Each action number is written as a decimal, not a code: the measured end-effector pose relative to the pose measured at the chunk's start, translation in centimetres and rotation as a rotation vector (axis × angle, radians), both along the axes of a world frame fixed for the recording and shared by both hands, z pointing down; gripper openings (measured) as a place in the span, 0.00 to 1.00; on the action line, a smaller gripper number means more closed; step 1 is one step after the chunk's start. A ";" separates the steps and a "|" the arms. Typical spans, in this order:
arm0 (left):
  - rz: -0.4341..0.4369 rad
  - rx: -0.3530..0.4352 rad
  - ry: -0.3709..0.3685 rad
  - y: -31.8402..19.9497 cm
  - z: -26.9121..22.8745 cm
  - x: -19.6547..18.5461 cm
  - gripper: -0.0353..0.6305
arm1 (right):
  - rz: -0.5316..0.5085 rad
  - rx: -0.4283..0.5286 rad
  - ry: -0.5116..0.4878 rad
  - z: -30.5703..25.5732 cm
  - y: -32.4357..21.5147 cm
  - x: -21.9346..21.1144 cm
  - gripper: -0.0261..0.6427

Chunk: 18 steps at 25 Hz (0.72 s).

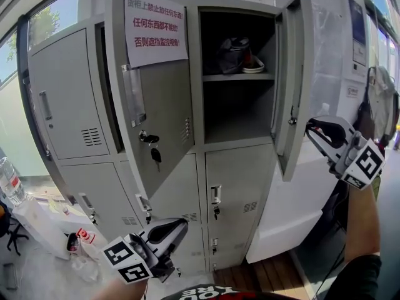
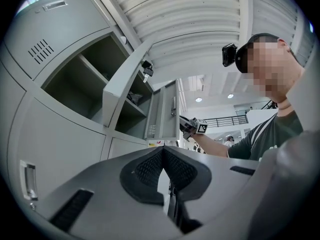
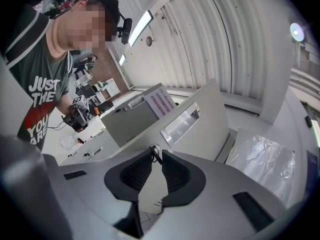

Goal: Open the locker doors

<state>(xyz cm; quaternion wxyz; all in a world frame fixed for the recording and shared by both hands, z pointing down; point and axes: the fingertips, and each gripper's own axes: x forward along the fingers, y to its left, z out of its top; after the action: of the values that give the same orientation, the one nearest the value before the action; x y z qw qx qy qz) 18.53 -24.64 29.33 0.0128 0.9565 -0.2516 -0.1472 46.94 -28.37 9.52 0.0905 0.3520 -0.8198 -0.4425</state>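
Left gripper (image 1: 179, 226) is closest, low in front of the lower row. Its fingers (image 2: 145, 169) are clenched tip to tip w/ nothing in them. Right gripper (image 1: 310, 129) is up at the free edge of the tall grey top-right door (image 1: 299, 61). Its fingers are slightly parted, not clamping. A small dark door key (image 3: 155, 155) sits btw the tips.

Task thing: grey sheet-metal locker bank (image 1: 195, 92), straight ahead, 3 columns.

Risks, IMO:
- Key is btw the right tips. Pull away crooked and it snags, dragging the door back shut.
- Grey top-mid door (image 1: 162, 105) w/ white paper notice (image 1: 156, 27) hangs out over the lower-mid door. Reaching under w/ the left could bump it or its hanging key tag (image 1: 155, 156).
- Left fingers need releasing before any handle, else they skid off.

Counts:
- grippers: 2
- open doors: 2 (top-mid, top-right)
- closed doors: top-left door (image 1: 62, 99) + at least 4 lower doors (image 1: 234, 186); bottom is cut off, so no total
- notice: 1
- shelf (image 1: 237, 77) in the open right bay: 1, w/ a dark bundle (image 1: 232, 54) and white dish (image 1: 254, 67) on it
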 end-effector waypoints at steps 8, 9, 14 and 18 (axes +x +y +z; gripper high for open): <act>0.015 0.004 0.000 0.0 -0.1 1.6 0.06 | 0.002 0.017 -0.042 -0.1 0.0 0.6 0.19; 0.017 0.004 0.000 0.1 -0.1 1.8 0.06 | 0.003 0.017 -0.045 -0.1 0.0 0.6 0.19; 0.023 0.008 0.000 0.3 -0.2 2.3 0.06 | 0.014 0.014 -0.067 -0.2 0.4 1.4 0.30; 0.015 0.012 0.008 0.3 -0.4 2.2 0.06 | 0.033 0.000 -0.172 0.7 1.4 3.9 0.34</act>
<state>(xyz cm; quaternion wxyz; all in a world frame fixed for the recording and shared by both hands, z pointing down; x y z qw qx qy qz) 20.77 -24.39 28.91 0.0089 0.9577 -0.2436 -0.1526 50.85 -26.99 10.21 0.0268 0.4022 -0.8186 -0.4091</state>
